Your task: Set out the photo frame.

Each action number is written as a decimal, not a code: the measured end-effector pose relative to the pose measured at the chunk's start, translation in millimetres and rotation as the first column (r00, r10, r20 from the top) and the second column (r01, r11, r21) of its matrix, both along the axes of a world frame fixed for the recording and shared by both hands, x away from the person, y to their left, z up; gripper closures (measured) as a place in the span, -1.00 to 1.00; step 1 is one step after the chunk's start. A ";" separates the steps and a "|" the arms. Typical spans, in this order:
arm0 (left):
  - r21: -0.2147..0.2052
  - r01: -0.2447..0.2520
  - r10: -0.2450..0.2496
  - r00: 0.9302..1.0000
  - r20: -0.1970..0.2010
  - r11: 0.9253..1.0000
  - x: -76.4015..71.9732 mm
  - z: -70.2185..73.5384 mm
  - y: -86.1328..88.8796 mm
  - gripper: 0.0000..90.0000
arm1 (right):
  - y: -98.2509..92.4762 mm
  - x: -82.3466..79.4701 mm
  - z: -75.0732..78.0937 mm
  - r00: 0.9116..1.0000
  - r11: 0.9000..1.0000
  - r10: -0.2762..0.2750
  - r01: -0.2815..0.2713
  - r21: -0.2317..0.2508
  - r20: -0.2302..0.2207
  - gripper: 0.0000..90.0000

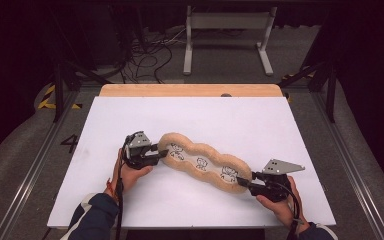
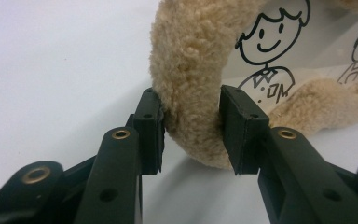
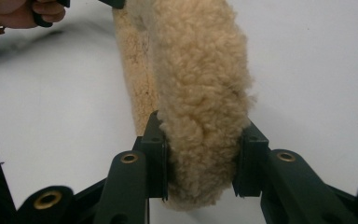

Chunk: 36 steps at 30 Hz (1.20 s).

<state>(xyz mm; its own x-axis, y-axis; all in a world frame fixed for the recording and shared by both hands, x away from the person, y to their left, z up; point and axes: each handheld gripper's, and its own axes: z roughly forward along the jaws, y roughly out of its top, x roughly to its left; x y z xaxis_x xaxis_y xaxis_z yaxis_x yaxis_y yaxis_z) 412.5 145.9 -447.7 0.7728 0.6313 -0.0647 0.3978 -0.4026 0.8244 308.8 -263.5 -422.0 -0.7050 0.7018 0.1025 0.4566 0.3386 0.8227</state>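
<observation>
Fleece rims a long tan pouch (image 1: 205,162) that lies slantwise on the white bench (image 1: 240,120), nearer the person's edge than the wooden strip (image 1: 190,90) along the far side. From the high view, its clear middle panel carries three line-drawn cartoon figures in a row, and the pouch runs from upper left down to lower right. The left tongs (image 1: 161,154) meet the pouch at its upper-left end, the right tongs (image 1: 246,184) at its lower-right end; each sits in a hand (image 1: 130,172) coming in from the near edge.

What the high view leaves vague, the left gripper view settles: the two black jaws are clenched on the fleecy rim (image 2: 191,112), pads pressing into the pile from both sides, and just past the rim stands one smiling drawn figure (image 2: 268,51) on the clear panel.

In the right gripper view the pouch stands edge-on, so no drawing shows; the jaws pinch the thick fleece edge (image 3: 203,140) between them. Beyond the far end of the pouch appear the fingers (image 3: 25,11) of the person's other hand.
</observation>
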 end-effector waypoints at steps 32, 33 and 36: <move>0.008 0.026 -0.027 0.998 0.064 1.000 -7.0 7.9 -4.1 0.13 | -10.9 -16.6 2.1 0.993 0.997 -0.076 0.078 -0.011 0.093 0.40; 0.001 0.028 -0.028 0.998 0.060 1.000 -7.0 8.0 -2.7 0.17 | -10.5 -17.3 2.3 0.992 0.997 -0.080 0.082 -0.015 0.094 0.40; 0.002 0.028 -0.028 0.998 0.056 1.000 -7.5 8.7 0.7 0.29 | -10.5 -17.1 2.0 0.992 0.996 -0.084 0.085 -0.016 0.091 0.42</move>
<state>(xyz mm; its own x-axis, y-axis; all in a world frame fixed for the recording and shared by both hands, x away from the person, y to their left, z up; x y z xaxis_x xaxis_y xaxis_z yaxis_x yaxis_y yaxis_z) 405.0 146.6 -439.0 0.7925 0.6095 -0.0201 0.3395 -0.4135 0.8448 291.7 -274.1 -419.9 -0.6489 0.7604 0.0267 0.4081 0.3183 0.8556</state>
